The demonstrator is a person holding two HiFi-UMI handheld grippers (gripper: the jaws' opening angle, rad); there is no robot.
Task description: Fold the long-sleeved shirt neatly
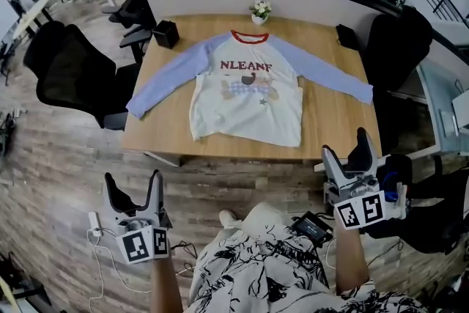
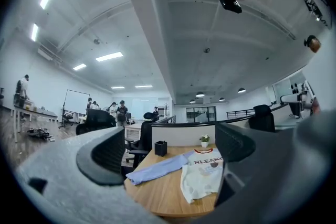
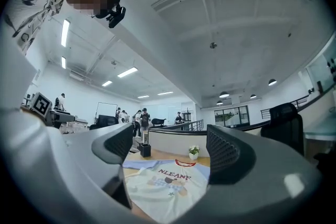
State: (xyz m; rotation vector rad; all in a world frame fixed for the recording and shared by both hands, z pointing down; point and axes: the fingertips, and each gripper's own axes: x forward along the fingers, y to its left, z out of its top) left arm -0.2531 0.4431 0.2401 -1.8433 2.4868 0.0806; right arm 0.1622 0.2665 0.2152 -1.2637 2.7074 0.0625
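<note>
We held both tools low in front of us, short of the light wooden table [image 1: 170, 130] and well apart from what lay on it. The left gripper [image 1: 134, 185] hung over the plank floor [image 1: 58, 179] with its two black jaws spread wide and nothing between them. Its own view [image 2: 168, 150] showed only the table in the gap. The right gripper [image 1: 344, 150] was likewise spread and empty, its jaws framing the garment from a distance [image 3: 170, 148].

The long-sleeved shirt with a white body, pale blue sleeves and a red collar [image 1: 249, 105] lay flat and face up on the table, unfolded. Its collar pointed toward the far edge and its hem lay near our edge. Both sleeves ran out slantwise, the cuffs reaching close to the left and right edges. Both gripper views showed it too [image 2: 202, 176] [image 3: 163, 186].

Beyond the collar stood a small white pot of white flowers [image 1: 259, 11]. A black square pen holder [image 1: 166, 34] sat at the far left corner. A black mesh office chair [image 1: 73, 77] stood beside the table's left side.
</note>
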